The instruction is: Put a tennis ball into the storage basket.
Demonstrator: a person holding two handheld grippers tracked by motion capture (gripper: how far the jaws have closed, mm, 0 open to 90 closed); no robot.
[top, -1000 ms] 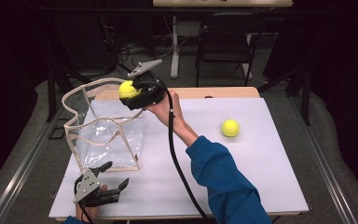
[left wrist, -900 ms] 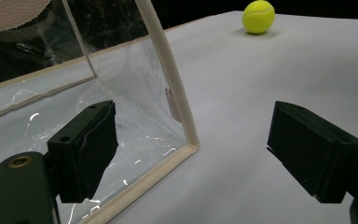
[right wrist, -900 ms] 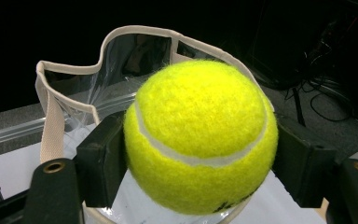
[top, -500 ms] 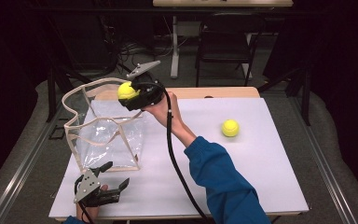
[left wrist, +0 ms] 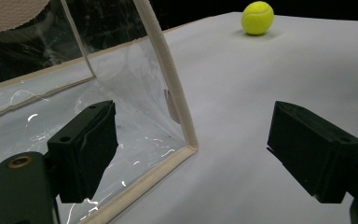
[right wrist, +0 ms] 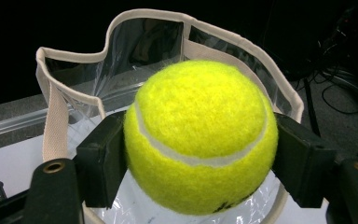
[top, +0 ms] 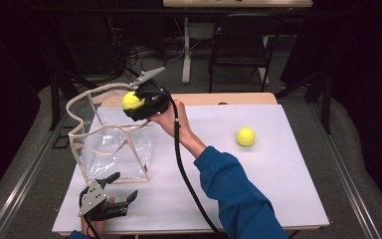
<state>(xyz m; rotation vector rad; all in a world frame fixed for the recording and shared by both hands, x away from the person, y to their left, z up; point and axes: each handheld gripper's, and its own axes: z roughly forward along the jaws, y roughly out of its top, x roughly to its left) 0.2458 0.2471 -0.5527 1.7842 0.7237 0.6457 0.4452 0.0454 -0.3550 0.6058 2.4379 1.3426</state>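
My right gripper (top: pixel 131 103) is shut on a yellow tennis ball (top: pixel 131 100) and holds it in the air just above the right rim of a clear plastic bag with beige trim (top: pixel 110 144). In the right gripper view the ball (right wrist: pixel 200 135) is squeezed between both pads, with the bag's open mouth (right wrist: pixel 121 60) behind and below it. A second tennis ball (top: pixel 245 136) lies on the white table at the right. My left gripper (top: pixel 122 191) rests open at the table's front left, its jaws wide apart before the bag's lower corner (left wrist: pixel 186 144).
The white tabletop (top: pixel 278 179) stretches right and forward of the bag. The far ball (left wrist: pixel 258 17) sits beyond the left gripper. A black cable trails from the right gripper along the blue sleeve (top: pixel 234 189). A dark chair (top: pixel 238 45) and stands are behind the table.
The right gripper with the ball has drifted slightly left, closer over the bag's opening. The left gripper has not moved.
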